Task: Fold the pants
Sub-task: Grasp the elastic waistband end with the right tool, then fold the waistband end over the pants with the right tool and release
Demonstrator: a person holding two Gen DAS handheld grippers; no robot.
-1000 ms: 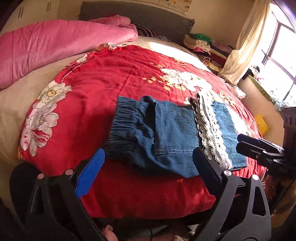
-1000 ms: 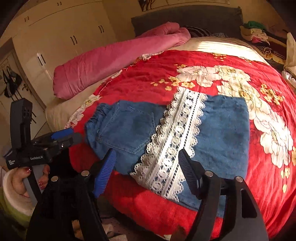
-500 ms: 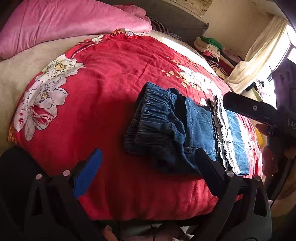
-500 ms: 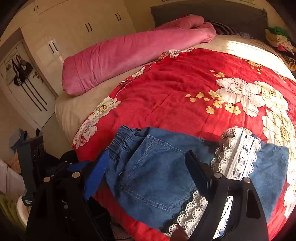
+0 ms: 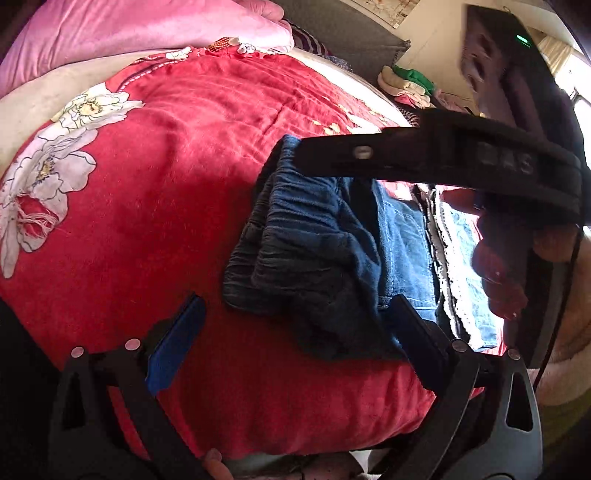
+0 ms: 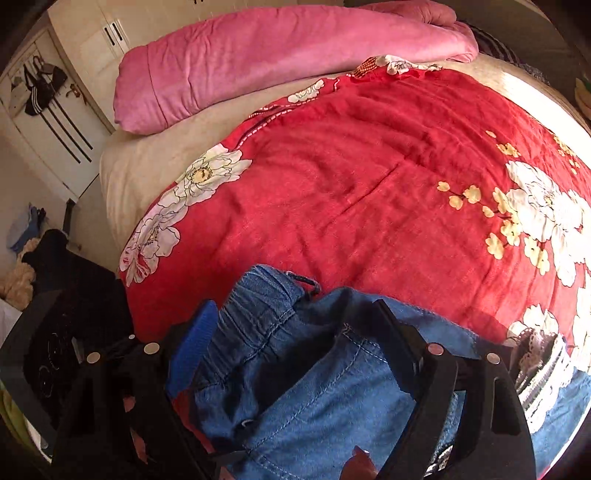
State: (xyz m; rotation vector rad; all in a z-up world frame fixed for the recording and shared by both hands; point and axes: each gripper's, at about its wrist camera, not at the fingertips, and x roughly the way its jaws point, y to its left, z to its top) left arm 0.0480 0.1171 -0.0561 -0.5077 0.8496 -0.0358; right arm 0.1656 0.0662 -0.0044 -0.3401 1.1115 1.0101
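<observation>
The folded blue denim pants (image 5: 325, 258) lie on the red flowered blanket (image 5: 166, 177) near the bed's front edge, elastic waistband to the left, white lace trim (image 5: 443, 266) to the right. My left gripper (image 5: 295, 325) is open and empty, just in front of the waistband. My right gripper (image 6: 291, 325) is open, low over the waistband end of the pants (image 6: 295, 369), one finger on each side of the denim. In the left wrist view the right gripper's body (image 5: 443, 162) reaches across above the pants.
A pink rolled quilt (image 6: 277, 55) lies along the far side of the bed. Folded clothes (image 5: 410, 85) are stacked at the back right. Wardrobe doors (image 6: 92, 33) and a door with a hanging bag (image 6: 40, 85) stand to the left. A dark heap (image 6: 74, 295) sits beside the bed.
My right gripper has swung left and down from the lace end to the waistband end. My left gripper has come closer to the waistband. Both stay open.
</observation>
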